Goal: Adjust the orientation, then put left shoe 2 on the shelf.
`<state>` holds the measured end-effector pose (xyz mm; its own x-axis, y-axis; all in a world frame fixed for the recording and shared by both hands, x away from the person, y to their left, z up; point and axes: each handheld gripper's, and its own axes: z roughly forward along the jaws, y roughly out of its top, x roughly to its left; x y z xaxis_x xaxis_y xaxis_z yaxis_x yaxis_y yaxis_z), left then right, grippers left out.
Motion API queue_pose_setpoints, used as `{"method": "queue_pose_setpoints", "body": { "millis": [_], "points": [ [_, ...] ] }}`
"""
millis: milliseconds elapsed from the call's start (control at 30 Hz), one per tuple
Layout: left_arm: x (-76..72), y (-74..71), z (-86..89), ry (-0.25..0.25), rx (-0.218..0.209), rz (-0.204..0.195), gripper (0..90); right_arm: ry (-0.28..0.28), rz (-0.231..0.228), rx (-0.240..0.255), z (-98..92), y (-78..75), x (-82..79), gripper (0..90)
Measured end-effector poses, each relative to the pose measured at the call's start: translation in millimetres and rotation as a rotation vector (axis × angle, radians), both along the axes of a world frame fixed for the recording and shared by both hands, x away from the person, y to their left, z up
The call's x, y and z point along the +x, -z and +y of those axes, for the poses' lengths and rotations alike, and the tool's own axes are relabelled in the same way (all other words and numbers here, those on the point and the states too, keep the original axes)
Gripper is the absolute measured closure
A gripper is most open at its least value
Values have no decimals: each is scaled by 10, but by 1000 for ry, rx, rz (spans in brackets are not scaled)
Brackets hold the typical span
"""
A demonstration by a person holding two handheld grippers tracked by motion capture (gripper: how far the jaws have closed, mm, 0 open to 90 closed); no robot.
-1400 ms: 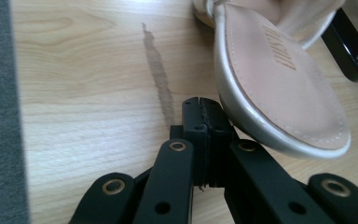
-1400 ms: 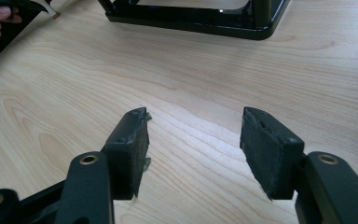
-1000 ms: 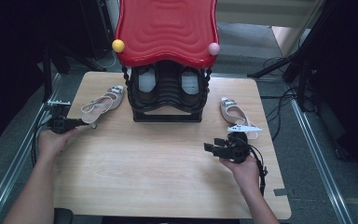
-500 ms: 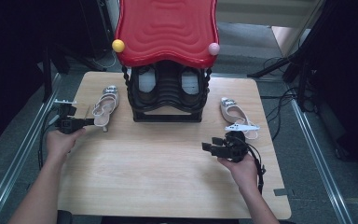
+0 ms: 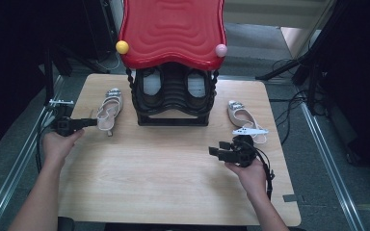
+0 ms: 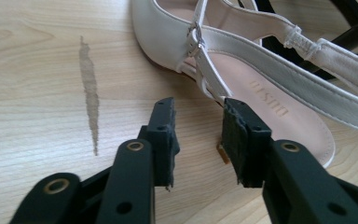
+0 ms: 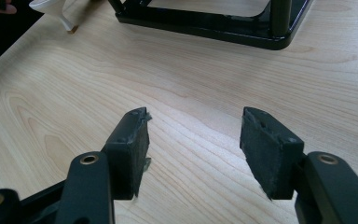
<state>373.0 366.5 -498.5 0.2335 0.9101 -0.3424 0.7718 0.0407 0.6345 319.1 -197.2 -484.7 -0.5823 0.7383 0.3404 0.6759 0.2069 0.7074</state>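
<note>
A pale wooden desk [image 5: 173,168] stands on a grey floor, with dark cables trailing past its edges. At the far middle of it sits a black shoe rack [image 5: 173,98] under a red wavy top [image 5: 172,31], with one yellow and one pink knob at the front corners.

The left hand-held gripper [image 5: 92,122] lies low over the desk's left part, its tips pointing toward a pale slingback shoe [image 5: 110,109] that rests flat just ahead of it, beside the rack. In the left gripper view the left hand-held gripper [image 6: 196,135] has just been opening: its jaws stand partly apart, and nothing is gripped between them. The shoe's [image 6: 242,60] heel end and buckled strap lie just beyond the tips, more toward the right-hand pad [image 6: 237,140], which seems to be just beside the sole's rim; whether it touches I cannot tell.

The right hand-held gripper [image 5: 215,151] hovers over bare desk near the right front, tips pointing left. In its own view the right hand-held gripper [image 7: 193,140] has its jaws wide apart and holds nothing. A second pale shoe [image 5: 241,115] lies behind it, near the desk's right edge.
</note>
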Motion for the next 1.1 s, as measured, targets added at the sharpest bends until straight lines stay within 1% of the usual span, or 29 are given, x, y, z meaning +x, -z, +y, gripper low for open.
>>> {"method": "queue_pose_setpoints", "body": {
  "millis": [133,200,300,367,400,467,500,567,700,733,800,867,900,967,1000,1067,1100],
  "points": [
    [4,-59,1,0,2,-18,582,0,2,-2,2,1,-4,433],
    [12,-103,1,4,-4,-18,576,1,0,-2,1,-2,-7,433],
    [13,-173,1,-5,-9,-41,568,0,-1,-2,-2,-2,-2,433],
    [16,-232,0,-16,-20,-52,567,2,2,-4,0,2,-2,433],
    [21,-254,-6,-18,-29,-54,567,1,1,-6,3,5,0,433],
    [41,-286,-28,-17,-29,-56,558,-1,1,-9,6,7,0,433],
    [48,-293,-42,-15,-22,-58,553,-1,1,-9,8,7,-1,433],
    [73,-310,-86,-13,8,-53,543,-2,2,-6,10,8,-4,433],
    [130,-324,-143,-8,6,-49,543,2,5,-11,7,12,-5,433],
    [143,-329,-170,-12,19,-57,547,2,4,-10,5,14,-3,433],
    [170,-331,-207,-17,27,-64,550,4,5,-11,1,14,-6,433],
    [194,-334,-225,-11,25,-58,544,5,3,-12,-1,15,-11,433],
    [222,-333,-248,-12,32,-57,541,5,3,-13,-4,16,-14,433],
    [261,-327,-276,-22,30,-57,526,7,5,-17,-10,19,-15,433],
    [278,-321,-284,-18,37,-58,524,10,7,-14,-13,19,-15,433],
    [315,-292,-299,-30,58,-58,523,13,7,-12,-15,20,-16,433],
    [334,-270,-302,-46,59,-58,523,13,7,-14,-15,23,-18,433]
  ]
}}
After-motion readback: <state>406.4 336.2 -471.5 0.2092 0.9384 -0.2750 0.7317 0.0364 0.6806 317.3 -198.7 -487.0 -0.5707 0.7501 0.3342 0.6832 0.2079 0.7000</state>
